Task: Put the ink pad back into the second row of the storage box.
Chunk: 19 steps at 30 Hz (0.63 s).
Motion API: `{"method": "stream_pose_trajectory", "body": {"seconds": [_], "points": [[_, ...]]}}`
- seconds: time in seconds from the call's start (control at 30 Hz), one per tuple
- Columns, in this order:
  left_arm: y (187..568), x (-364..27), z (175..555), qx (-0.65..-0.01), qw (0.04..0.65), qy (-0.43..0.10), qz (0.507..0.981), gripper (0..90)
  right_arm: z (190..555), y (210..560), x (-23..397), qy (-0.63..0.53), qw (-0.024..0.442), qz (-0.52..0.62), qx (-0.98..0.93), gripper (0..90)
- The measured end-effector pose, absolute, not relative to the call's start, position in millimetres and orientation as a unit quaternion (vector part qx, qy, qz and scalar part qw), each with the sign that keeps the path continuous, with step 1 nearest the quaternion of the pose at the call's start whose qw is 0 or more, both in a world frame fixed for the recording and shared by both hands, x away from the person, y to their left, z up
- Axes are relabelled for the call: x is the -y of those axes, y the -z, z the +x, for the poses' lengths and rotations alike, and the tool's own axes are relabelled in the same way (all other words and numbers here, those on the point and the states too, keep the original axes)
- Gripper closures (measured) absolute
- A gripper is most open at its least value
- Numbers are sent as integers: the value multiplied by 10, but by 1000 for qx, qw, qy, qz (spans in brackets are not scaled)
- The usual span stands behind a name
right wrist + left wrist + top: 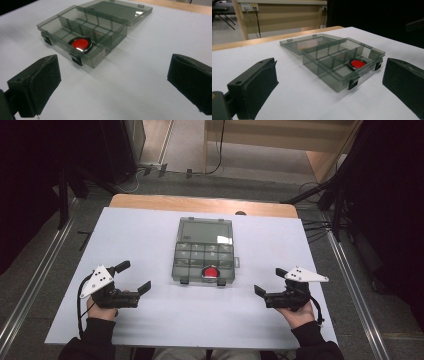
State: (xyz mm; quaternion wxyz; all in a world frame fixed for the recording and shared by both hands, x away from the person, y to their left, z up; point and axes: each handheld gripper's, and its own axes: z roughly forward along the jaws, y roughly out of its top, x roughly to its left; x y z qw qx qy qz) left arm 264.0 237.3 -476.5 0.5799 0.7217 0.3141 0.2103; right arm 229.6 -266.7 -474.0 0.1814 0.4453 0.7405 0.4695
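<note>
A smoky clear plastic organizer box lies open at the middle of the white table, its lid folded flat away from me. A round red disc with a dark rim rests in a front compartment, also seen as the red disc and the red disc. My left gripper rests on the table left of the box, open and holding nothing. My right gripper rests to the right of the box, open too. The box stands between the left jaws' view, and the box sits ahead-left of the right jaws.
The white sheet covers a wooden table whose far edge shows. Black latches stick out at the box's front. Floor rails and cables run along both sides of the table.
</note>
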Motion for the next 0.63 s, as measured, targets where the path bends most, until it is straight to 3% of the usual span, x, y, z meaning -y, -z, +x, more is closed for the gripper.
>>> {"method": "stream_pose_trajectory", "body": {"seconds": [0.17, 0.33, 0.63], "points": [[4763, -2373, 2634, -313, 579, -210, 723, 0, 2227, 4880, 2785, -488, 170, 469, -716, 0], [4769, -2364, 2647, -311, 582, -206, 723, 0, 2150, 4998, 2821, -479, 203, 473, -711, 0], [4770, -2370, 2663, -315, 586, -202, 719, 0, 2105, 4947, 2828, -498, 221, 473, -693, 0]]}}
